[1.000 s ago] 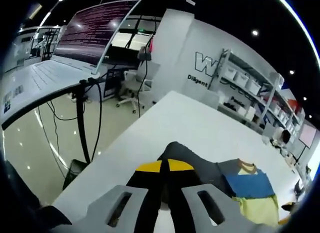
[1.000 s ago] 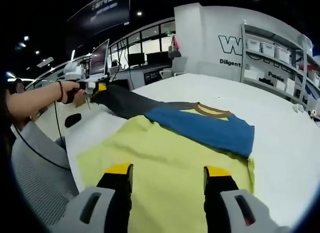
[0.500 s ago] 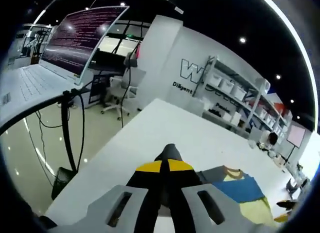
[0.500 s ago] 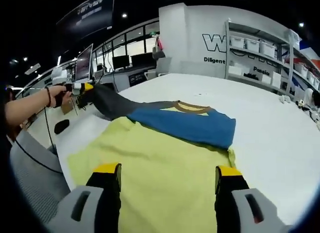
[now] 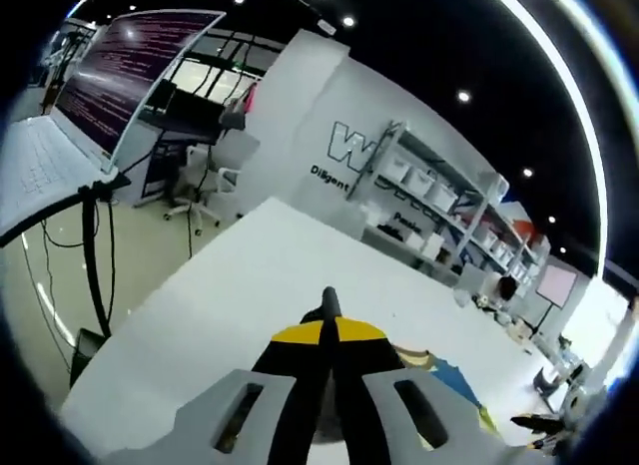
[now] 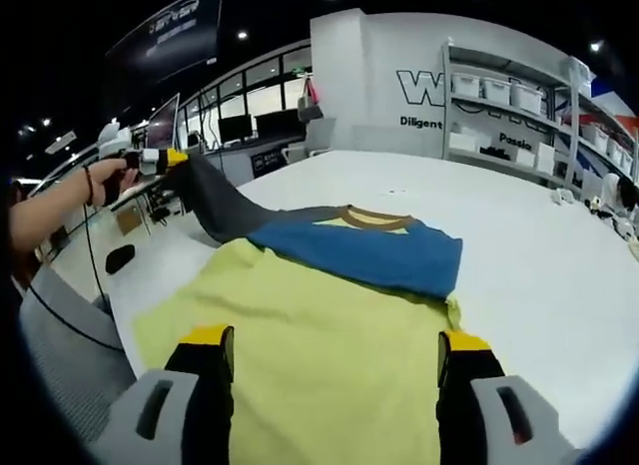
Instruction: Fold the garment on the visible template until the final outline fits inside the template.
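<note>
Ahead of your right gripper (image 6: 334, 350), whose jaws stand wide apart, the shirt (image 6: 339, 315) lies flat and low, so you can pass over it freely. Beyond and to the right of it the white table (image 6: 539, 245) is bare as far as the shelves (image 6: 519, 96) at the wall. To your left, the raised grey sleeve (image 6: 205, 196) slants up from the shirt to your left gripper (image 6: 165, 158), barring that side. Off the table's left edge stand desks and a monitor (image 5: 110, 56).
</note>
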